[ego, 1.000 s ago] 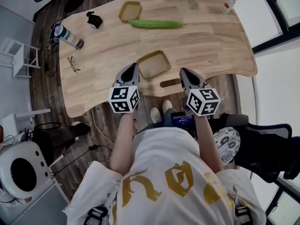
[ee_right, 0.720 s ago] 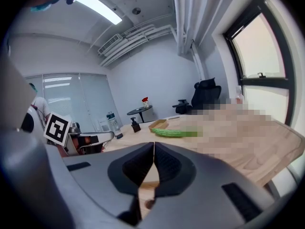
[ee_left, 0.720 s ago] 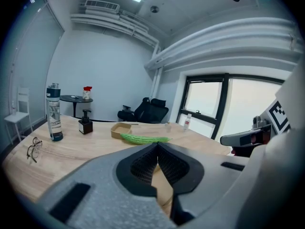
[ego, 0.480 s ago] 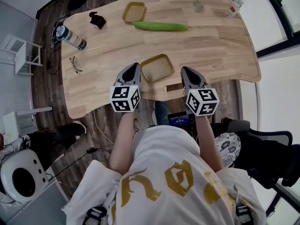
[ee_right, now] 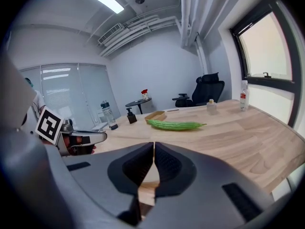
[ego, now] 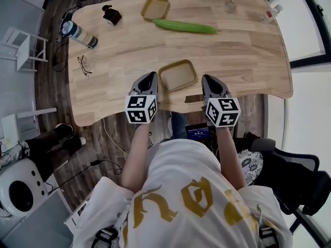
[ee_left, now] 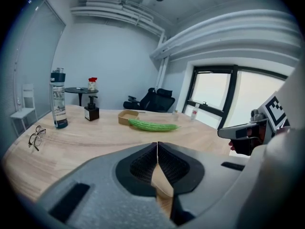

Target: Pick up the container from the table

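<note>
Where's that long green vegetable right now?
In the head view the green vegetable lies across the table's far half, just right of the far tan container and beyond the near container.

White shirt (ego: 176,161), gold print (ego: 197,199); grey left gripper (ego: 149,76), right gripper (ego: 208,78), black-white marker cubes (ego: 140,109).

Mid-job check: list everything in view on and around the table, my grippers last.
table: one, light wood, upper head view
near container: one, tan, near edge, between the grippers
far container: one, tan, far edge
gourd: one, green, lying beside far container
water bottle: one, clear, dark cap, left end
pump bottle: one, black, left of far container
glasses: one pair, dark, left side
small jar: one, clear, far right
small bottle: one, clear, far right corner
office chair: one, black, floor, lower right
left gripper: one, grey, shut, empty, left of near container
right gripper: one, grey, shut, empty, right of it
</note>
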`<state>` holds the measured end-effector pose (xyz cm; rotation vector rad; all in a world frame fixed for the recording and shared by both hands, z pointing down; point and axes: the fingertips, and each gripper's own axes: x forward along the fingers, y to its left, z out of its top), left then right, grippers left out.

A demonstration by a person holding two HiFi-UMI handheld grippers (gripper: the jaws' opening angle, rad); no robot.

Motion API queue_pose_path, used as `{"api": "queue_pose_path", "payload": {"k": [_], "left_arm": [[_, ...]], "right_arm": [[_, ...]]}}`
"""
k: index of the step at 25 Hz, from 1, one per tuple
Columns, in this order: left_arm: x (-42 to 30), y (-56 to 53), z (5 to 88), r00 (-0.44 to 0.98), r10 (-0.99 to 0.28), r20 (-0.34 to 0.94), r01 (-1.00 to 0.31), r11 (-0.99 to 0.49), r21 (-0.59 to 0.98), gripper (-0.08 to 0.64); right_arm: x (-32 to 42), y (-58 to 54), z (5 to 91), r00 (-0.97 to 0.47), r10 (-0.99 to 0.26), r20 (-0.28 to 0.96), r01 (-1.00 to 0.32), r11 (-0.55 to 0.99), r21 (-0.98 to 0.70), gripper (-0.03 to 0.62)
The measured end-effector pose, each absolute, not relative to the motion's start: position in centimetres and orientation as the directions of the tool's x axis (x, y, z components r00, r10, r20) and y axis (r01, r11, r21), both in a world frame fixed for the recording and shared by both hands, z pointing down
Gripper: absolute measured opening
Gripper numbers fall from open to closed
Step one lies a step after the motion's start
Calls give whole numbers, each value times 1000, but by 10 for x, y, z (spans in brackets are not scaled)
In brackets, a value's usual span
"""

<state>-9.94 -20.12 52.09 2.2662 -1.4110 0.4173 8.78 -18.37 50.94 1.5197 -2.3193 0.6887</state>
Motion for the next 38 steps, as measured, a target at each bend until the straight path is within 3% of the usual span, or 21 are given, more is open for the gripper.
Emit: {"api": "queue_pose_path", "payload": {"k": [11, 17, 21, 26, 31, 35, 38], "left_arm": [[-103, -203, 579, 436, -692, 575, -899, -363, 245, 17], [-97, -202, 604, 462, -638, 616, -886, -348, 305, 94], [-96, -202, 614, 472, -614, 633, -882, -331, 336, 129], [-90, -200, 628, 493, -577, 652, -870, -316, 378, 163], [-87, -201, 635, 506, -556, 660, -862, -309, 402, 161], [-82, -202, 636, 531, -538, 654, -847, -317, 427, 121], [-81, -204, 636, 532, -528, 662, -846, -309, 433, 113]], "right_arm": [[81, -212, 560, -428, -710, 559, -903, 365, -228, 15], [80, -222, 588, -429, -670, 606, -900, 370, -229, 17], [78, -226, 608, -438, -627, 644, -895, 375, -243, 97], [74, -227, 629, -438, -587, 681, -892, 380, -246, 124], [71, -229, 638, -415, -578, 702, -893, 406, -194, 121], [65, -230, 638, -412, -573, 708, -887, 429, -169, 51], [65, -230, 640, -414, -562, 716, -890, 416, -188, 43]]}}
